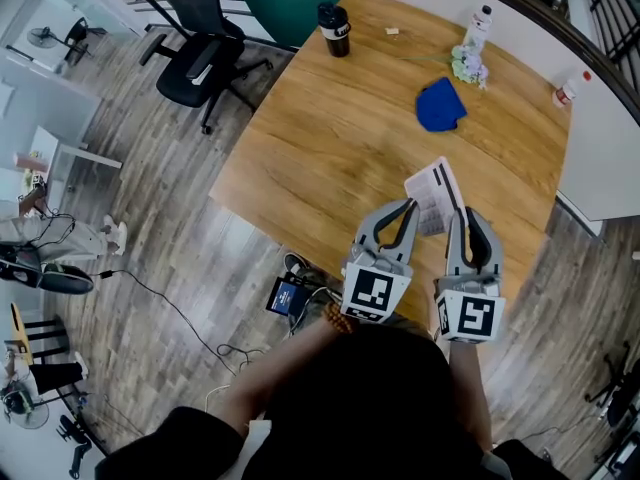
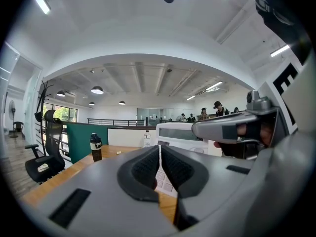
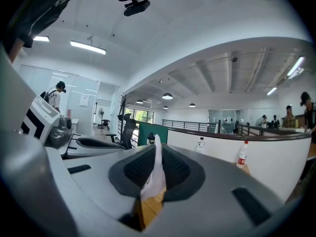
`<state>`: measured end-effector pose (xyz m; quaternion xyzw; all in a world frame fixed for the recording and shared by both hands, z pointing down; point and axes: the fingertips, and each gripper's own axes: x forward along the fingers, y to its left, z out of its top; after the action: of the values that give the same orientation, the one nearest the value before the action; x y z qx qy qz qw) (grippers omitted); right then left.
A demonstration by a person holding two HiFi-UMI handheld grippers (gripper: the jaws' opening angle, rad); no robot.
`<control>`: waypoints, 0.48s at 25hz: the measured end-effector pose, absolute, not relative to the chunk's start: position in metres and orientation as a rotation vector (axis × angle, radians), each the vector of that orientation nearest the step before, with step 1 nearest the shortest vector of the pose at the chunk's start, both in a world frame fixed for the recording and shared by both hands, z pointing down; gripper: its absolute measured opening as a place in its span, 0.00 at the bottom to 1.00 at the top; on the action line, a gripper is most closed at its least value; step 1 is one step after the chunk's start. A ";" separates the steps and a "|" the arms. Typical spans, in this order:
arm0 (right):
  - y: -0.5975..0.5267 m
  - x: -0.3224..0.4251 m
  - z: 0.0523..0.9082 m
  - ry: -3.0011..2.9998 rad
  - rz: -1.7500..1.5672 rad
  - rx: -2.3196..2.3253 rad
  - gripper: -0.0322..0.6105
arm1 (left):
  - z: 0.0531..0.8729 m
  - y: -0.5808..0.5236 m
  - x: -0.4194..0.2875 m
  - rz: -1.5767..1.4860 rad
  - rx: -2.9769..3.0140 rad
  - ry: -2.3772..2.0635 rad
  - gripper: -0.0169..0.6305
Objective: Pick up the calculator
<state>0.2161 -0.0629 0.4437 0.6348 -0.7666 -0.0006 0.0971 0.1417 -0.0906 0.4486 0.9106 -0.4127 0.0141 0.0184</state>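
While the right gripper [image 1: 463,215] pinches the calculator [image 1: 432,193] by its right edge, the left gripper [image 1: 410,206] sits just beside the calculator's other edge. The left jaws are drawn together to a thin slit with nothing caught in it. In the right gripper view the calculator [image 3: 155,174] shows edge-on as a thin white slab squeezed between the two dark pads. In the left gripper view the calculator [image 2: 180,132] stands beyond the closed jaws with its face toward the camera, display uppermost and pale keys below. So it is tipped up rather than lying flat. Whether its lower edge touches the wood I cannot tell.

The head view places the calculator between the two gripper tips, over the near right part of the table [image 1: 330,138]. Both grippers point away from the person, side by side, each with its marker cube nearest the body.

Farther out on the table lie a blue cloth [image 1: 440,105], a black cup [image 1: 335,30] near the far left corner, and a clear bottle [image 1: 478,26] with a small pale bunch [image 1: 468,66] just below it. A red-capped bottle [image 1: 568,90] stands on the white counter [image 1: 610,148] to the right. A black chair [image 1: 200,43] stands on the floor left of the table. Cables and a dark box [image 1: 288,295] lie below the table's near edge.
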 end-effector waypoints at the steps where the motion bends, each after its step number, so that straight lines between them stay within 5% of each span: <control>1: -0.062 0.217 0.446 -2.267 0.004 1.880 0.13 | 0.451 -0.090 0.142 0.051 2.825 -1.276 0.07; 12: -0.060 0.219 0.457 -2.252 0.019 1.839 0.12 | 0.458 -0.086 0.147 0.075 2.819 -1.257 0.07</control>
<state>0.2193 -0.0601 0.4566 0.6283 -0.7692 0.0064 0.1166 0.1472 -0.0859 0.4584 0.9126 -0.4071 0.0243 0.0271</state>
